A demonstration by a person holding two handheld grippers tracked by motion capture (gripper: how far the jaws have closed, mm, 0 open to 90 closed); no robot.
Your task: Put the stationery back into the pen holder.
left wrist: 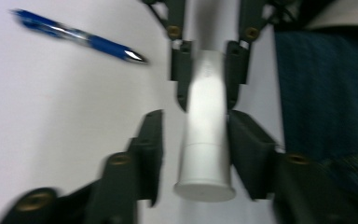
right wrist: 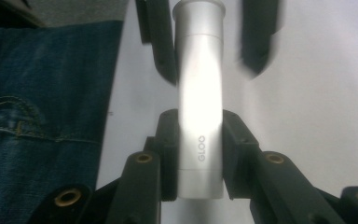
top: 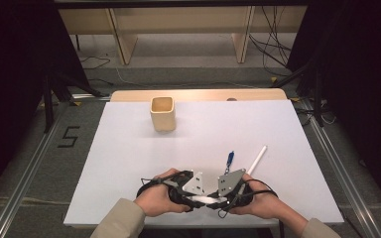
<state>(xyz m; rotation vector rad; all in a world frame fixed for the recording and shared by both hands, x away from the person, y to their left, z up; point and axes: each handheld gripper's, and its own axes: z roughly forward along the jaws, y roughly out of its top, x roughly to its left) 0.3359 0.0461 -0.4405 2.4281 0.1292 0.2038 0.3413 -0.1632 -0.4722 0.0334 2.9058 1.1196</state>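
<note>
Your right tool clamps the white tube by one end at the near edge of the tabletop. Your left tool stands open around the other end, pads clear. Blue pen lies just beyond.

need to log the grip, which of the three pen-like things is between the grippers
The white tube, marked GLOO, held by the right gripper; the blue pen and white stick lie loose beyond.
</note>
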